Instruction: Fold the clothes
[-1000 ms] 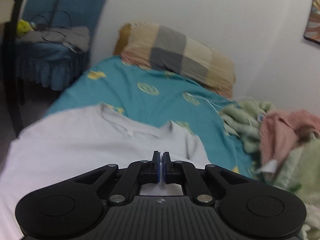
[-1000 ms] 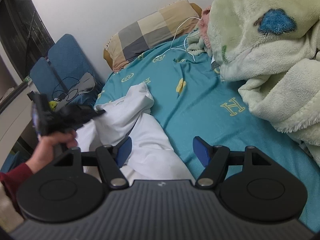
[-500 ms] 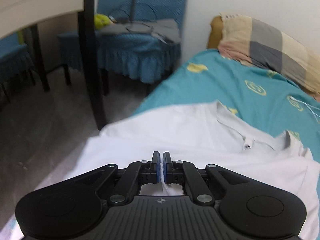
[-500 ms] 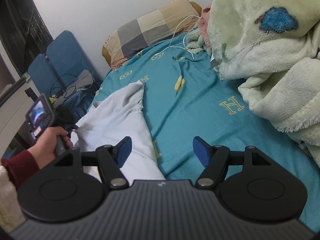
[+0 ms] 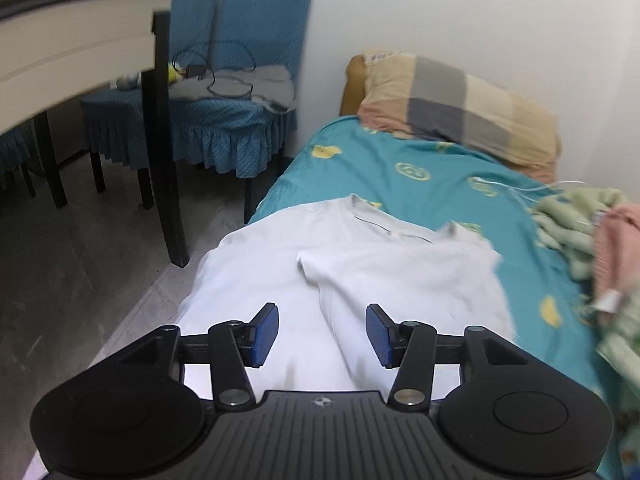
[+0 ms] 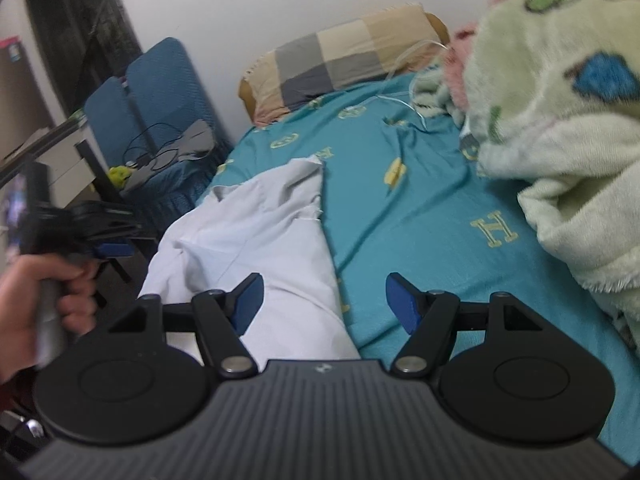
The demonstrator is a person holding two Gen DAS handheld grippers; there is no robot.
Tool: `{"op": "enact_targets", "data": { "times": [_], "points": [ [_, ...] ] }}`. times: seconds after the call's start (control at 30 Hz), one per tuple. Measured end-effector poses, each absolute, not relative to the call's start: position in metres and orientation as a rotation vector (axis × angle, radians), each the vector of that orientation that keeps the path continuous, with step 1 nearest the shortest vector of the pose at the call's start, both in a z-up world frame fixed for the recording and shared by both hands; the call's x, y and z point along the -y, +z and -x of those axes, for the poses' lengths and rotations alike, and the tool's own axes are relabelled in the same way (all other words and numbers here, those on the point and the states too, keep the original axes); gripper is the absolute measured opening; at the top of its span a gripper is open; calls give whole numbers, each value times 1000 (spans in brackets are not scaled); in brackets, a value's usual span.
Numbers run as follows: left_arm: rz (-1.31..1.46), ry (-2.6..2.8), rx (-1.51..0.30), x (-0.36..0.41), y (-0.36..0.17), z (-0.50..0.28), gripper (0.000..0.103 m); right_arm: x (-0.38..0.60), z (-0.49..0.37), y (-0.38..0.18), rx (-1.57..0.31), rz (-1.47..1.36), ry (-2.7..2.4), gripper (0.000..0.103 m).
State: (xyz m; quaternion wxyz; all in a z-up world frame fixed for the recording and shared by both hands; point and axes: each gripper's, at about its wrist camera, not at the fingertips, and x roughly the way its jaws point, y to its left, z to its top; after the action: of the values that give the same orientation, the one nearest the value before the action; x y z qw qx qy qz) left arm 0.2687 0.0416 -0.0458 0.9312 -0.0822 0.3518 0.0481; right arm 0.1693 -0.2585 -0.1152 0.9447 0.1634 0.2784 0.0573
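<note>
A checked pillow lies at the head of the bed, fleece blankets are heaped along its far side, and blue chairs stand beside it. The white shirt lies on the teal sheet at the bed's near edge. The left gripper and right gripper both hover above it, jaws spread wide, holding nothing.

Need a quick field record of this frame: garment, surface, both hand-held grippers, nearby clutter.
garment: white T-shirt, lying on the bed, one side folded over
surface: teal bedsheet
left hand-held gripper: open, above the shirt, holding nothing
right hand-held gripper: open, over the shirt's edge, holding nothing
clutter: plaid pillow; green fleece blanket; blue chairs
</note>
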Motion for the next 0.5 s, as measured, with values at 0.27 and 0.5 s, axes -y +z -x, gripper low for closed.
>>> {"op": "enact_targets", "data": {
  "times": [0.27, 0.5],
  "points": [
    [108, 18, -709, -16, -7, -115, 57, 240, -123, -90, -524, -237, 147, 69],
    [64, -52, -678, -9, -16, -28, 62, 229, -64, -67, -491, -206, 181, 69]
  ]
}}
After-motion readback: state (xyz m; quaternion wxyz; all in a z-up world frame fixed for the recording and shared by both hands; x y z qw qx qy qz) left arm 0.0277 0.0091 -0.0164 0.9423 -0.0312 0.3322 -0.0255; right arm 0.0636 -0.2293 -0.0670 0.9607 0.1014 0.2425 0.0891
